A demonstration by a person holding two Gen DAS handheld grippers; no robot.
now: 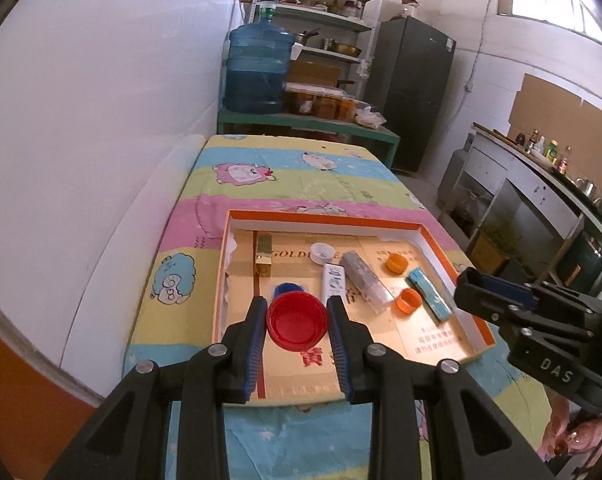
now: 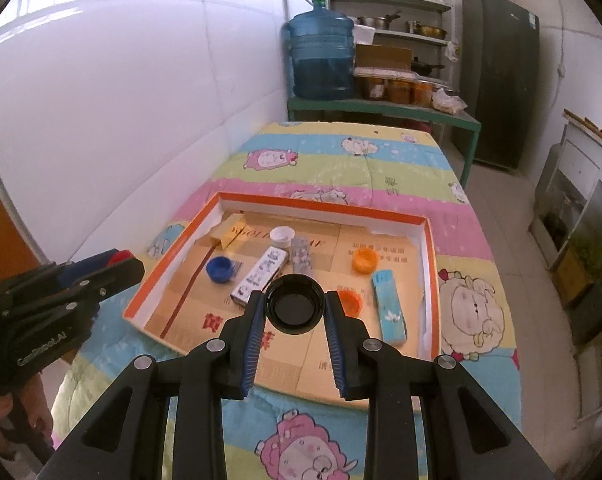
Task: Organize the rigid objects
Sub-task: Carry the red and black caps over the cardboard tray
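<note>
Each tool carries a cap above the shallow orange-rimmed cardboard tray [image 1: 441, 250] lying on the cartoon-print quilt [image 1: 301, 176]: the left tool [image 1: 297, 314] is clamped on a wide red ribbed plastic cap [image 1: 297, 320] at lower centre of its view, and the right tool [image 2: 295, 308] is clamped on a black round plastic cap [image 2: 295, 306]. Already in the tray lie a gold rectangular box [image 1: 264, 254], a white cap [image 1: 323, 251], a blue cap [image 2: 219, 269], two orange caps [image 2: 365, 260], a grey cylindrical tube [image 1: 367, 282], a white carton [image 2: 261, 274] and a light-blue carton [image 2: 389, 308]. Judging from this, most pieces are gathered; the two held caps remain to be set down.
</note>
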